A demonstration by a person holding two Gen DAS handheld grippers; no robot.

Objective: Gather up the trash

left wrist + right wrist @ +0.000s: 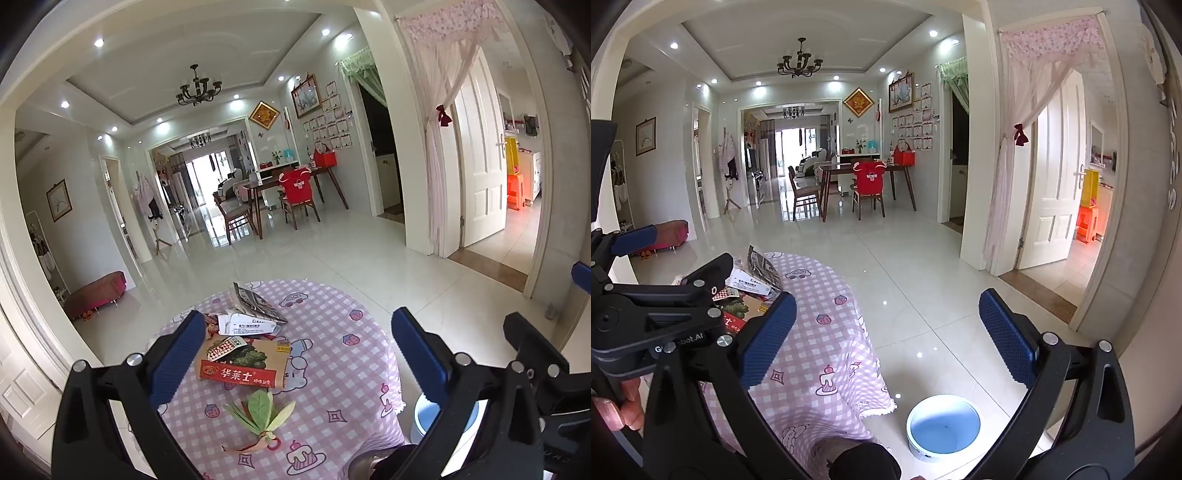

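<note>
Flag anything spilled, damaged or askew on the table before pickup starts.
Nothing spilled. Trash lies loose on the tablecloth: flattened brown food bag, torn white packet, crumpled printed paper, a leaf sprig. Blue bin upright on the floor.

A family home is showing here. A chandelier (199,88) is hanging over tiled floor (295,254), with dining chairs (297,195) standing beyond. Curtains (439,122) are draping a doorway.

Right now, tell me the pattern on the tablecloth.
Pink-and-white check with cartoon strawberries, cakes and cars on the tablecloth; clearest in the left wrist view.
</note>
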